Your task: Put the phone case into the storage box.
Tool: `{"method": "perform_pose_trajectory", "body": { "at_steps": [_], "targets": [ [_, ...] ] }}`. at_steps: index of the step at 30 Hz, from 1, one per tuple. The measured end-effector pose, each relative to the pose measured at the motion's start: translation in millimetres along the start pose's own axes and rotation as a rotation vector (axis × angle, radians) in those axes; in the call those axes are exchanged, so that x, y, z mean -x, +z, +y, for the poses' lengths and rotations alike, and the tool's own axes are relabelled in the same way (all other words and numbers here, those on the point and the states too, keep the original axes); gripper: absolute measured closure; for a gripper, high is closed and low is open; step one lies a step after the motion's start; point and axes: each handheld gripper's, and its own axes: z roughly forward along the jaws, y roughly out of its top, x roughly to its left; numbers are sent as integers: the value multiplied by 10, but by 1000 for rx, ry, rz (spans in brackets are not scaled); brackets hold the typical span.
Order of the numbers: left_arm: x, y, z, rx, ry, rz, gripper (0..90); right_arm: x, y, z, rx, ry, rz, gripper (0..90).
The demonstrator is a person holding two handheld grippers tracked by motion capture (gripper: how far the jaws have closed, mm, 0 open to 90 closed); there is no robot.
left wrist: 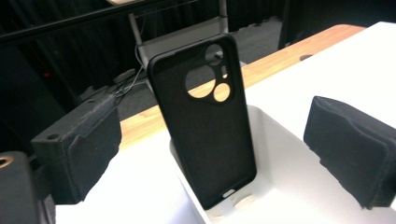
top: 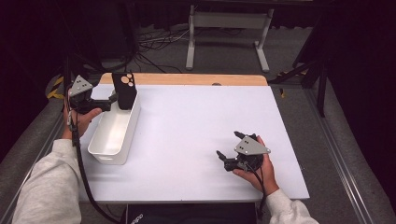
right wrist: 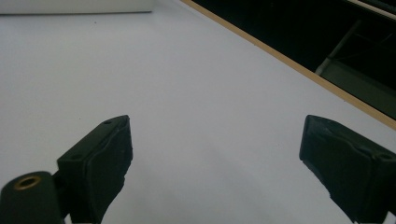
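A black phone case with round camera cut-outs stands upright at the far end of a white rectangular bin, its lower edge on the bin floor. My left gripper is open at the bin's far left corner, its jaws spread to either side of the case without touching it. My right gripper rests low over the white table at the near right, open with nothing between its jaws.
The white sheet ends in a wooden strip at the far edge. A black box sits at the near edge. A white frame and cables lie on the floor beyond the table.
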Motion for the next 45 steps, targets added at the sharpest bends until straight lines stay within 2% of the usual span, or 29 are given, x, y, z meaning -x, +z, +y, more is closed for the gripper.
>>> {"method": "perform_pose_trajectory", "body": {
  "at_steps": [6,10,18,23,31,36,40,45],
  "targets": [
    [28,-59,-13,22,-5,-16,33,7,-3,2,3,1,-2,100],
    [80,-116,-6,43,-5,10,41,15,-2,1,3,1,-5,100],
    [198,-208,39,70,5,-9,45,13,-17,15,12,-3,-5,100],
    [273,-253,61,69,29,-13,46,16,-24,19,14,-6,-3,100],
    [342,-328,47,91,36,-2,47,36,-40,5,21,-1,-2,99],
    [386,-371,69,98,33,-19,44,23,-51,4,27,-5,-1,99],
    [435,-394,103,101,52,-24,41,18,-56,8,27,-8,0,99],
    [487,-441,122,110,52,-35,36,19,-62,17,30,-8,-3,98]
  ]
}}
